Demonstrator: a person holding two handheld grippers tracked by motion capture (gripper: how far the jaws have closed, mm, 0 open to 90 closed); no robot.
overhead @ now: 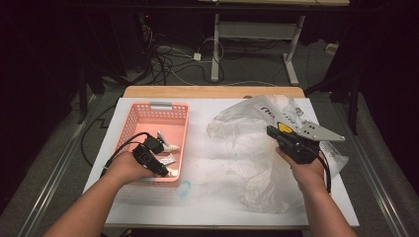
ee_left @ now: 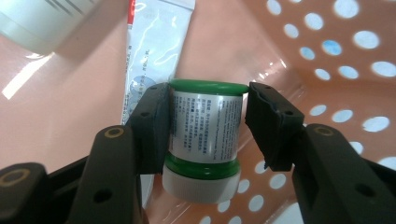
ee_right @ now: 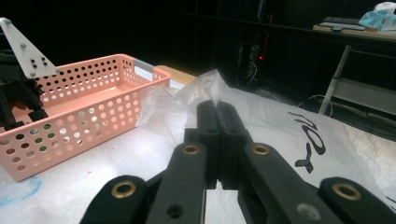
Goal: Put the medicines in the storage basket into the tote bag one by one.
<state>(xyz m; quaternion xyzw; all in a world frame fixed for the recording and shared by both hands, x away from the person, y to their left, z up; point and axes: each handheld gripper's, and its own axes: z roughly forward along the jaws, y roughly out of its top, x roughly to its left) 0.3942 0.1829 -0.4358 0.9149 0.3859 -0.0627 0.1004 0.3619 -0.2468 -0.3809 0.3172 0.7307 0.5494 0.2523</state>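
Observation:
A small green jar with a white cap and a printed label lies in the pink perforated basket. My left gripper reaches down into the basket's near end, and both its pads touch the jar's sides. A clear plastic bag with black lettering lies crumpled on the right of the table. My right gripper is shut on a fold of that bag, with the film pinched between its fingertips.
Beside the jar in the basket lie a white sachet and a white bottle. A white sheet with a blue mark covers the table. Cables and desk legs stand on the floor behind.

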